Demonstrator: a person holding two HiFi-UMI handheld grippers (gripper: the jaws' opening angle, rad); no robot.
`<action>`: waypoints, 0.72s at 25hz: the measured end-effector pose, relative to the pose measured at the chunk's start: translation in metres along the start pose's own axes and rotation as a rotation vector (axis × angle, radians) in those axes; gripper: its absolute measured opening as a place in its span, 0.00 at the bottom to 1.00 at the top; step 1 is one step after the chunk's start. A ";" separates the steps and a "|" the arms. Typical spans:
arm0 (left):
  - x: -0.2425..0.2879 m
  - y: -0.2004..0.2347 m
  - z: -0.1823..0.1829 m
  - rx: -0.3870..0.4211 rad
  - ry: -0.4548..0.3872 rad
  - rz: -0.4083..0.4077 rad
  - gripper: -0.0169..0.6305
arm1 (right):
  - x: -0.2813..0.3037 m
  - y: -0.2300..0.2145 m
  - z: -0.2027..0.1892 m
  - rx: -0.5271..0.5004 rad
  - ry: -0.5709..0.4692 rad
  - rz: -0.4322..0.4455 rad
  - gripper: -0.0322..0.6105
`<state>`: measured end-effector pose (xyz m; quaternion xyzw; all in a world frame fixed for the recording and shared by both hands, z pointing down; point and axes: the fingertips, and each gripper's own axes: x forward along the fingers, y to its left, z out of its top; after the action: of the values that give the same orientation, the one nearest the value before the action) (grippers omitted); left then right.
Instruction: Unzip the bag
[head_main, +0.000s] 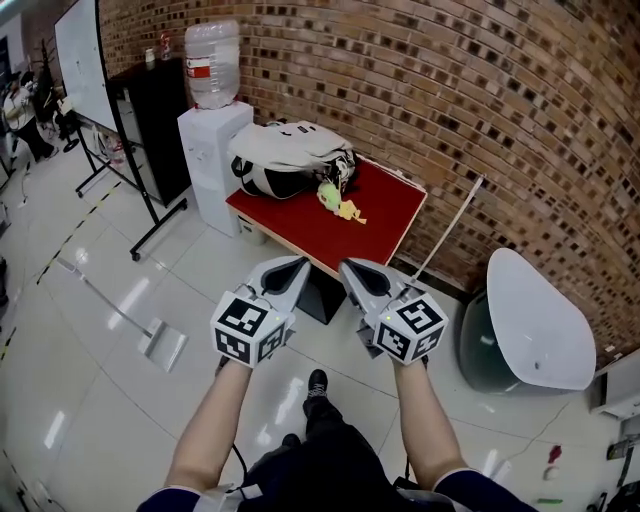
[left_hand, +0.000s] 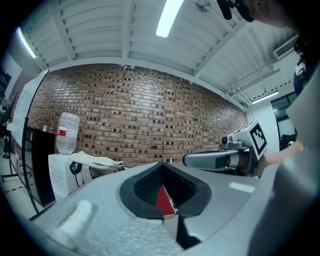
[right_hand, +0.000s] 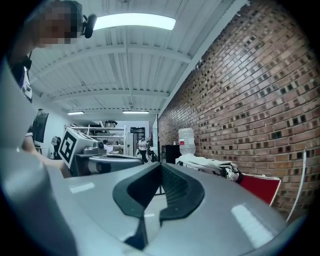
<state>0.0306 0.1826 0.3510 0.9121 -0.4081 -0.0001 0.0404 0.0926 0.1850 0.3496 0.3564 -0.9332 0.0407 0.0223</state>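
A white and black bag (head_main: 290, 155) lies at the back left of a low red table (head_main: 385, 215) against the brick wall, with a yellow-green toy (head_main: 340, 200) beside it. Both grippers are held side by side, pointing level at the table and well short of it. My left gripper (head_main: 298, 265) is shut and empty; in the left gripper view its jaws (left_hand: 162, 192) meet, with the bag (left_hand: 95, 162) far ahead on the left. My right gripper (head_main: 352, 268) is also shut and empty (right_hand: 160, 190), and the bag (right_hand: 207, 165) lies ahead on its right. The zipper is not discernible.
A white water dispenser (head_main: 212, 150) with a bottle stands left of the table, next to a black cabinet (head_main: 155, 120) and a whiteboard on a stand (head_main: 90, 60). A white oval tub (head_main: 535, 320) stands at the right. A thin pole (head_main: 450, 230) leans on the wall. The floor is glossy tile.
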 end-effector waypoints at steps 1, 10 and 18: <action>0.008 0.010 -0.002 0.000 0.007 0.010 0.03 | 0.010 -0.008 -0.002 0.006 -0.004 0.008 0.06; 0.108 0.097 -0.012 -0.019 0.057 0.113 0.03 | 0.100 -0.114 0.000 0.046 -0.040 0.053 0.06; 0.165 0.159 -0.029 -0.062 0.095 0.176 0.03 | 0.147 -0.178 -0.008 0.049 -0.002 0.045 0.06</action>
<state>0.0229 -0.0440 0.3973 0.8699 -0.4842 0.0339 0.0878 0.1015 -0.0440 0.3782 0.3360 -0.9396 0.0637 0.0115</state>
